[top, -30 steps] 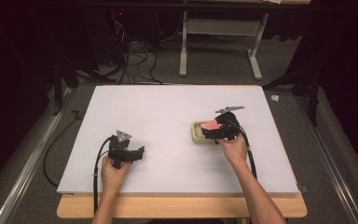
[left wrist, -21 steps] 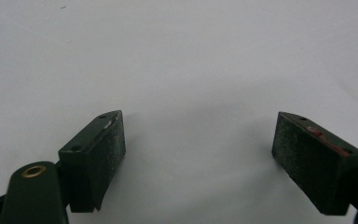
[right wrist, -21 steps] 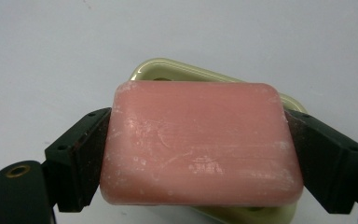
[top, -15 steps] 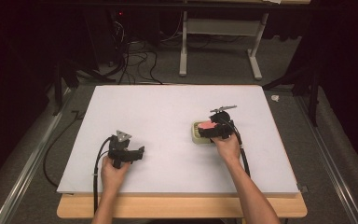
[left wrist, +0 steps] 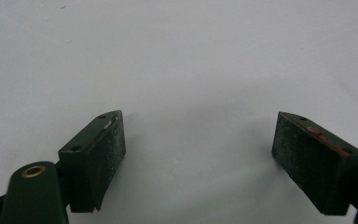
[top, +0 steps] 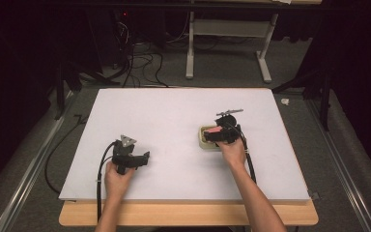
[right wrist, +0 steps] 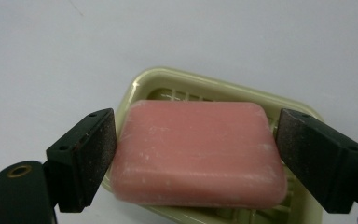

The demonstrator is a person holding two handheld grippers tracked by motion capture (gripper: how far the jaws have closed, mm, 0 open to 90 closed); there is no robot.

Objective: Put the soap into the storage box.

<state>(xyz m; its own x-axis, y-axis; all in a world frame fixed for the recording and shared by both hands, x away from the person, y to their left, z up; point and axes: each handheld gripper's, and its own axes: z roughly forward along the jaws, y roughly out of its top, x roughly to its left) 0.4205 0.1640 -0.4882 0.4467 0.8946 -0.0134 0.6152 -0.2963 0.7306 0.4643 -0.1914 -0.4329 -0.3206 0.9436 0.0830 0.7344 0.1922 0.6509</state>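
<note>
Right of centre in the high view, my right hand-held gripper (top: 221, 136) sat over the soap dish (top: 206, 140) on the counter (top: 174, 116); my left hand-held gripper (top: 142, 161) idled lower left. Its own view showed wide, empty jaws. Centred in the right gripper view, jaws just closing flanked the pink soap (right wrist: 198, 151), the left pad touching; lifting remained.

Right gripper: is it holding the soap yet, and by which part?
The right gripper has been closing on the pink soap across its two short ends, above the soap dish; a firm hold cannot be told.
</note>
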